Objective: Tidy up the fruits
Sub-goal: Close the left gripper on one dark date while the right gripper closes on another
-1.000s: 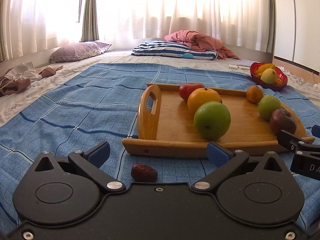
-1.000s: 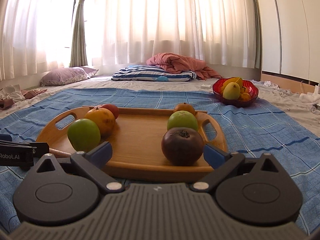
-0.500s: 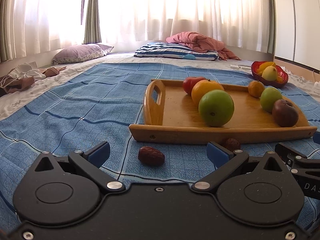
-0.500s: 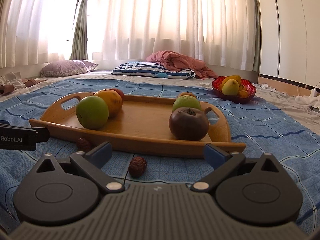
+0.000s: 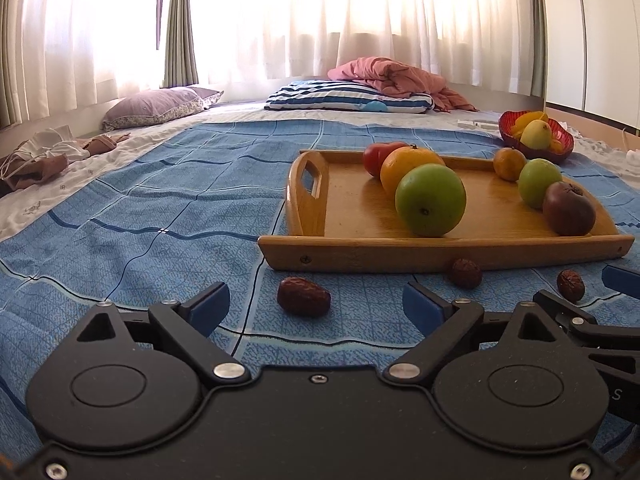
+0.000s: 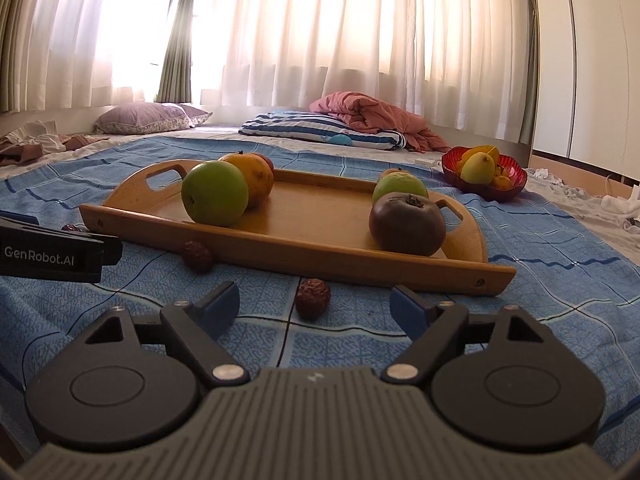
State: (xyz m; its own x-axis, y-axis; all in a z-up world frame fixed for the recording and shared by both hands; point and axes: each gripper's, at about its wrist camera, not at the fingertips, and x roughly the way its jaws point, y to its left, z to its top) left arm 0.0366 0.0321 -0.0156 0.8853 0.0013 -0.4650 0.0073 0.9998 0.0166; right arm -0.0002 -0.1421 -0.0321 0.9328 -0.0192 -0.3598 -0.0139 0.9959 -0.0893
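A wooden tray [image 5: 360,254] [image 6: 320,264] lies on the blue bedspread. It holds a green apple [image 5: 430,205] [image 6: 215,193], an orange [image 5: 404,164], a red fruit [image 5: 378,156], a small tangerine [image 5: 509,164], a second green fruit [image 5: 538,182] and a dark brown fruit [image 5: 569,208] [image 6: 407,218]. Three red dates lie in front of the tray: one [image 5: 304,296], one [image 5: 465,273] [image 6: 197,256], one [image 5: 571,285] [image 6: 313,294]. My left gripper [image 5: 316,306] is open above the left date. My right gripper [image 6: 314,306] is open just short of the right date.
A red bowl [image 5: 538,148] [image 6: 486,190] with yellow fruit stands at the back right. A striped pillow [image 5: 348,98], a pink blanket [image 5: 396,78] and a purple pillow [image 5: 156,106] lie near the curtains. Clothes [image 5: 36,158] lie at the left. The left gripper's body [image 6: 52,258] shows in the right wrist view.
Both grippers have pulled back and down from the tray. The dates in front of the tray have come into view. Both grippers stay open.
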